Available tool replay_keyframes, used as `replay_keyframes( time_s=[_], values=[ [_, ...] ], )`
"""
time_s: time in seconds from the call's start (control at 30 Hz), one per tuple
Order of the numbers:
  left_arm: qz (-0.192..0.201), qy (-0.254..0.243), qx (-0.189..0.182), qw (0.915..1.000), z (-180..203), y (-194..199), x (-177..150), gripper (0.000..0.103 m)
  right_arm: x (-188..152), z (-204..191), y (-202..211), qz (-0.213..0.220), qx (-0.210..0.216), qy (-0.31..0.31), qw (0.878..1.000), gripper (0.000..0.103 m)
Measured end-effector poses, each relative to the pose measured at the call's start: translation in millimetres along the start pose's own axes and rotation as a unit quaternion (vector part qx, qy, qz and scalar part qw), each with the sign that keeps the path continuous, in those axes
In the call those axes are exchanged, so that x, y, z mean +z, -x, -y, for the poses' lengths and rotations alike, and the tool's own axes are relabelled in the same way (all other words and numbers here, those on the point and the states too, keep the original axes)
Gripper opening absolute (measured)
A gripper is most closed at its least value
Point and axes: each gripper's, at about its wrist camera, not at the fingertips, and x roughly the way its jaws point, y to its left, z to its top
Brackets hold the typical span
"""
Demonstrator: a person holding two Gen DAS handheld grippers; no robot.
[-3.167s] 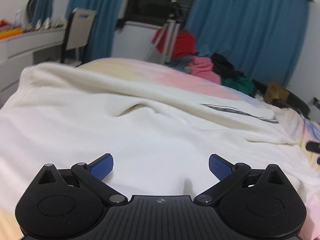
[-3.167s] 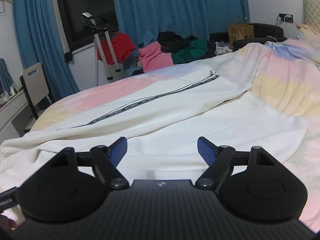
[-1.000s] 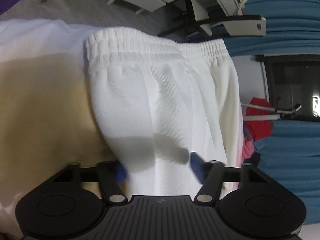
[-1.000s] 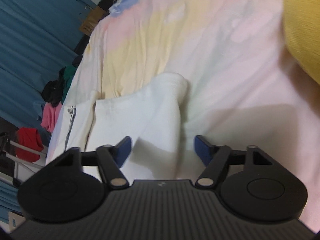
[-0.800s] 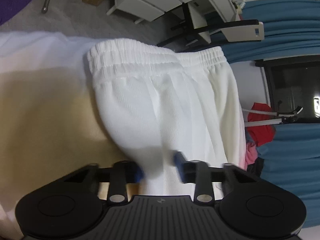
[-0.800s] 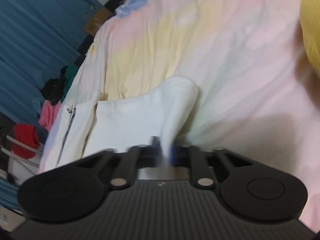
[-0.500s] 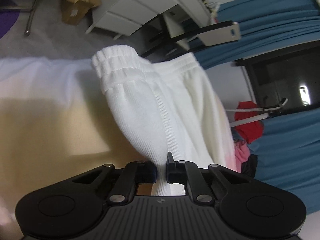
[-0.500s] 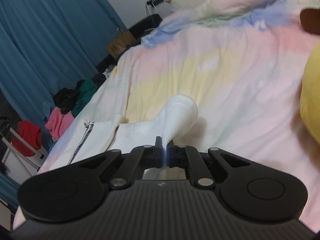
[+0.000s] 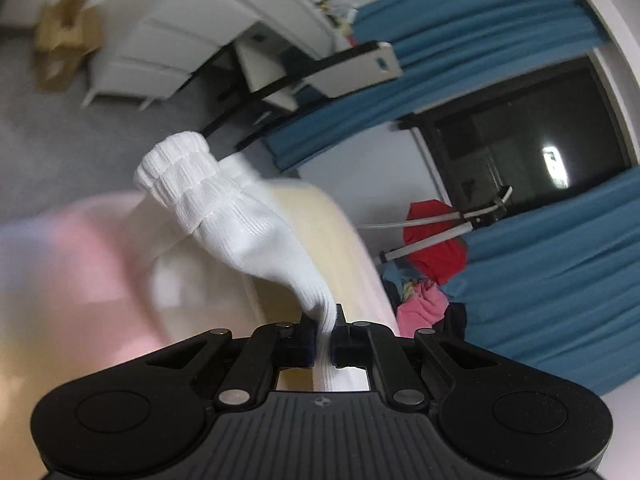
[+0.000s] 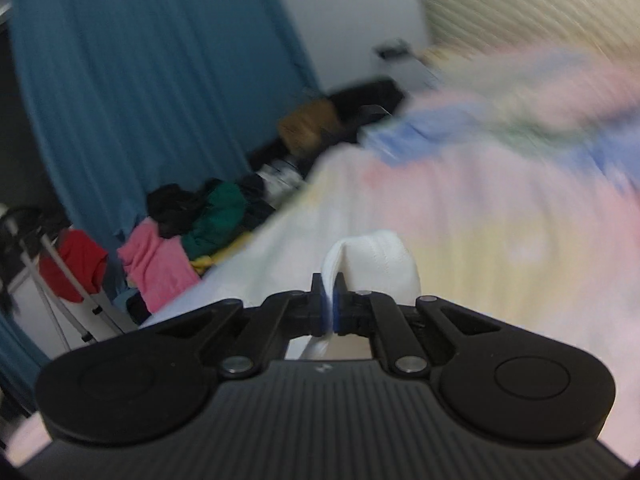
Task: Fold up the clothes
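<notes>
I can read no writing or label anywhere; both views are smeared by motion. My left claw (image 9: pixel 325 334) is clamped on the white trousers (image 9: pixel 240 232) a little below their elastic waistband (image 9: pixel 176 170), and the cloth runs up and away to the left from the pads, lifted off the bed (image 9: pixel 72 280). My right claw (image 10: pixel 328 306) is pinched tight on the other end, a rounded white cuff (image 10: pixel 376 260) bulging just beyond the pads. So the trousers' long axis stretches between my two claws above the pastel bedspread (image 10: pixel 520 240). The bed's far edge meets a heap of clothes (image 10: pixel 192 232) by the blue curtains (image 10: pixel 140 80); to the left lie open grey floor (image 9: pixel 60 140), white drawers (image 9: pixel 168 40) and a chair (image 9: pixel 320 76).
</notes>
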Motion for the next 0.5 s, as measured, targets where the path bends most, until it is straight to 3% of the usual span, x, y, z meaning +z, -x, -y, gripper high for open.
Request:
replay_keyframes(
  time_s=[0.17, 0.3, 0.43, 0.5],
  values=[
    [-0.006, -0.02, 0.021, 0.9996, 33.9, -108.1, 34.6, 0.007, 3.0, -72.8, -84.8, 0.015, -0.004, 0.083, 0.996, 0.006],
    [-0.015, -0.06, 0.08, 0.9949, 44.6, -199.5, 42.5, 0.008, -30.8, -122.6, -163.8, 0.001, -0.023, 0.159, 0.987, 0.006],
    [-0.029, -0.082, 0.137, 0.9867, 32.3, -267.7, 36.0, 0.009, -71.4, -139.0, -224.4, -0.041, -0.043, 0.185, 0.981, 0.006],
    [-0.027, -0.08, 0.149, 0.9853, 26.3, -283.2, 30.4, 0.013, -83.0, -136.1, -238.9, -0.055, -0.043, 0.18, 0.981, 0.006]
  ],
)
